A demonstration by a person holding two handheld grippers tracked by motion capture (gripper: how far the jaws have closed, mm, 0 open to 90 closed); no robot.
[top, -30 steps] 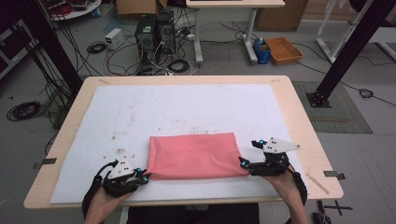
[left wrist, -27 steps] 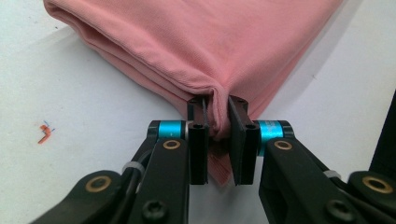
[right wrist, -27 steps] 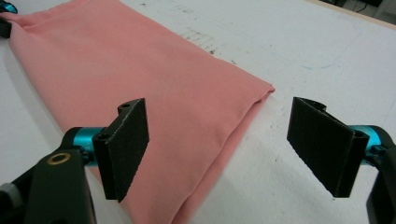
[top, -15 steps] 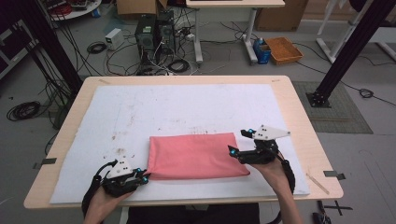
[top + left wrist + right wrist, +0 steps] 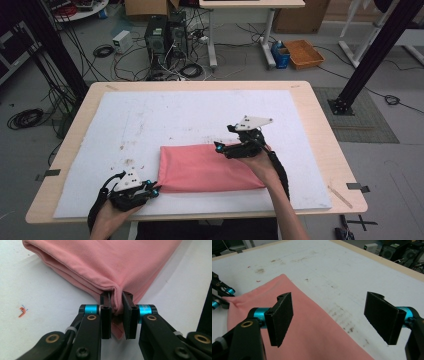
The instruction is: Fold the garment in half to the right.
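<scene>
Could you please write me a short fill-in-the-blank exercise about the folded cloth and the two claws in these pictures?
1. The folded cloth is ____ in colour.
2. The left claw is shut on a ____ of the cloth.
3. The right claw hangs above the cloth with its jaws ____.
4. The cloth lies on a ____ mat that covers the table.

Missing words: pink; corner; open; white

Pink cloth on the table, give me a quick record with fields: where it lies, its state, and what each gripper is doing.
cloth: pink cloth, folded flat on the white mat
left gripper: shut on the cloth's near left corner
right gripper: open, nothing between the jaws, above the cloth's far right edge
table: wooden, mat covers most of it
</scene>
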